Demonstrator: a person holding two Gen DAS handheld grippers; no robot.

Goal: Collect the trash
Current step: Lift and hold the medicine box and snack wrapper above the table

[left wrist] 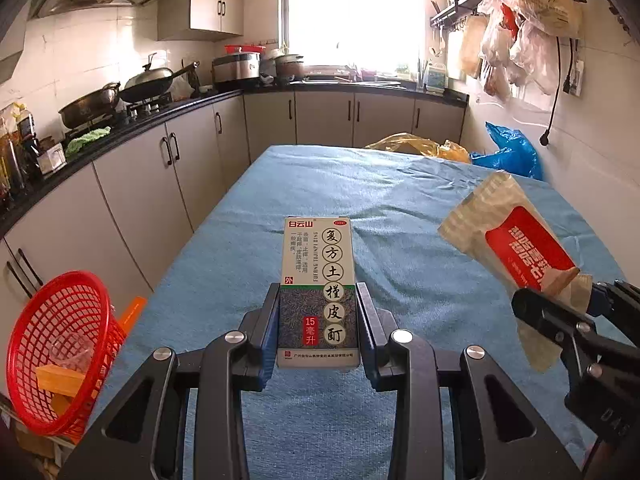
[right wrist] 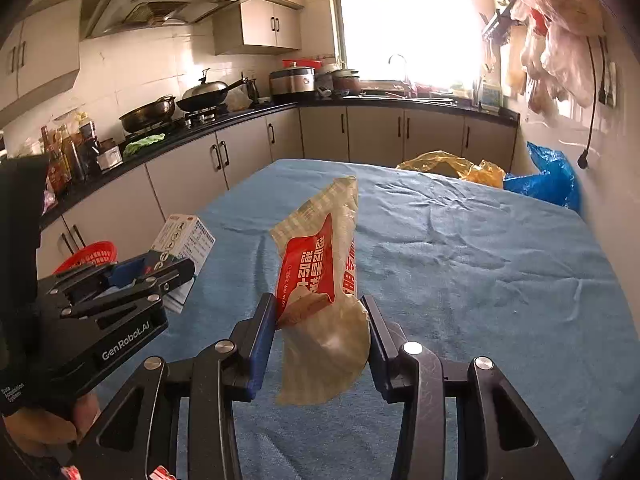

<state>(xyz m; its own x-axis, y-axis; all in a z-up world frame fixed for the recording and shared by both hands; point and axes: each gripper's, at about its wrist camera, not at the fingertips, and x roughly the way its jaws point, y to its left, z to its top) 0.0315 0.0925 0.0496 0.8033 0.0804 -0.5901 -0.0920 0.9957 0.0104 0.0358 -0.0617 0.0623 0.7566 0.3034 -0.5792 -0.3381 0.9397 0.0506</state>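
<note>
My left gripper (left wrist: 318,320) is shut on a small medicine box (left wrist: 319,280), white and green with Chinese print, held upright above the blue-covered table (left wrist: 400,208). My right gripper (right wrist: 322,320) is shut on a crumpled wet-wipe packet (right wrist: 320,276), beige with a red label, also held above the table. The packet shows at the right of the left wrist view (left wrist: 516,236), with the right gripper (left wrist: 556,300) below it. The box (right wrist: 186,240) and the left gripper (right wrist: 160,270) show at the left of the right wrist view. A red mesh basket (left wrist: 60,352) sits off the table's left edge.
The basket holds a clear plastic cup (left wrist: 74,354) and a wooden block (left wrist: 60,378). Yellow (left wrist: 416,146) and blue (left wrist: 508,152) plastic bags lie at the table's far right corner. Kitchen cabinets and a counter with woks (left wrist: 152,84) run along the left and back walls.
</note>
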